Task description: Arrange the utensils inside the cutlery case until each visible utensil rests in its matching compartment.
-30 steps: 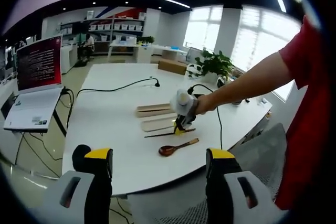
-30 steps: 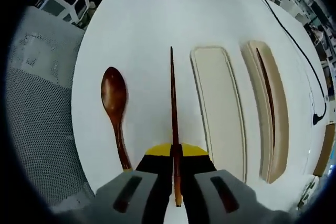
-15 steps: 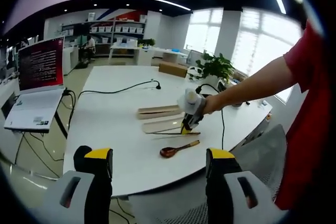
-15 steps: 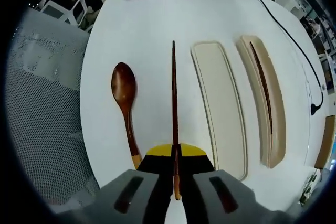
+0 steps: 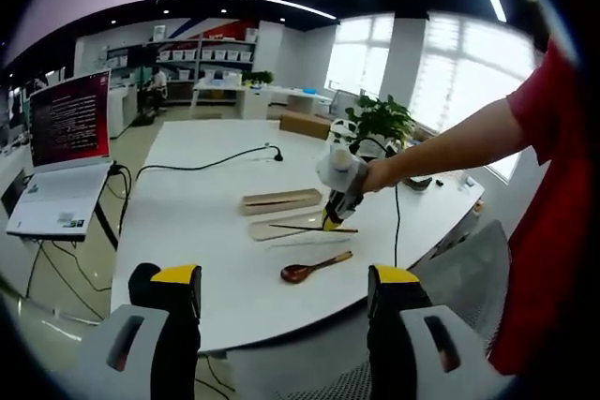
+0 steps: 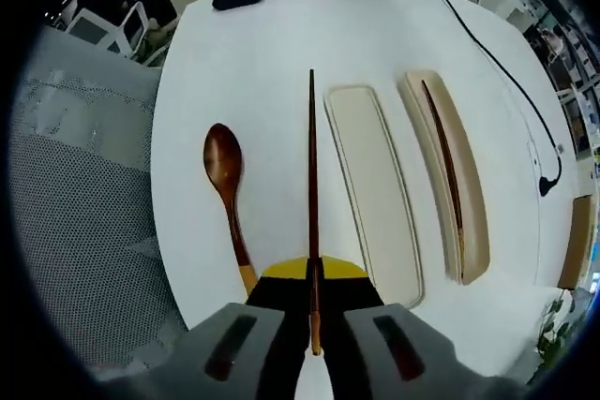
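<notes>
In the right gripper view, the right gripper is pinching a dark chopstick by its near end, carrying it above the white table. A wooden spoon is lying on the table to its left. To the right, the flat case piece is sitting bare, and beyond it the deeper case tray is already holding a second chopstick. So one utensil looks placed; two are still waiting. In the left gripper view, the left gripper is hanging back from the table edge, jaws spread wide, carrying nothing.
</notes>
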A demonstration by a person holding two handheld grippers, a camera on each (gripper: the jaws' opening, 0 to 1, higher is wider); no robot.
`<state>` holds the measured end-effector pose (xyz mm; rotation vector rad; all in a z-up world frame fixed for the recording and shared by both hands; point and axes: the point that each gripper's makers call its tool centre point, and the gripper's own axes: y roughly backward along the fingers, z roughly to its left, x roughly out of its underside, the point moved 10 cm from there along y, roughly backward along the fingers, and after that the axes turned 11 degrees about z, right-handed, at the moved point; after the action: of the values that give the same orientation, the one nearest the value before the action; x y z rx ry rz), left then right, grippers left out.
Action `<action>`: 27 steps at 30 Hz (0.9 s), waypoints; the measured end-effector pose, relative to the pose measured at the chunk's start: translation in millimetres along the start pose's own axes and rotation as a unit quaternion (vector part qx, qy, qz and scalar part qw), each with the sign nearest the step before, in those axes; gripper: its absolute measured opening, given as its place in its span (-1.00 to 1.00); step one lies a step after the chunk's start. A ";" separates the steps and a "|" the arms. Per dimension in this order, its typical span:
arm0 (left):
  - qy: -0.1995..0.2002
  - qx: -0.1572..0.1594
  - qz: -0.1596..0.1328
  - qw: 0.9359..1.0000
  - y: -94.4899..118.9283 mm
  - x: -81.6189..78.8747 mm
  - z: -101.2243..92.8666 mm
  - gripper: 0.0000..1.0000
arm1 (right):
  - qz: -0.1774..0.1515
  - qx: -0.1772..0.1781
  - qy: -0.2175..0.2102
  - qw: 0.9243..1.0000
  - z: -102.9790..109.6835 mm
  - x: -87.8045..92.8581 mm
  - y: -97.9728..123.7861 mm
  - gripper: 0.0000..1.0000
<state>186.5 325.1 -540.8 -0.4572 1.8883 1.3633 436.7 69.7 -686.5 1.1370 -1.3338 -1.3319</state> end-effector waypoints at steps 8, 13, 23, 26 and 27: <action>0.000 0.000 -0.002 1.000 2.1 1.8 -3.3 0.48 | 0.009 0.004 -0.001 1.000 -3.3 1.0 7.3 -1.00; 0.001 0.000 0.000 1.000 3.0 3.7 -3.5 0.48 | 0.009 0.000 -0.004 1.000 -2.6 2.9 7.3 -1.00; 0.001 0.001 0.000 1.000 3.0 0.9 -1.5 0.48 | 0.023 -0.005 -0.032 0.999 -6.7 6.0 7.9 -1.00; -0.001 0.000 0.002 1.000 2.1 0.3 -0.9 0.48 | 0.024 -0.005 -0.030 0.999 -12.3 7.6 12.9 -1.00; 0.002 0.001 0.002 1.000 2.2 0.3 -0.9 0.48 | 0.024 -0.007 -0.030 0.999 -14.3 8.3 14.7 -1.00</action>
<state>184.6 325.1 -539.4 -0.4552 1.8936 1.3640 449.4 59.0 -671.8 1.0566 -1.3852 -1.3479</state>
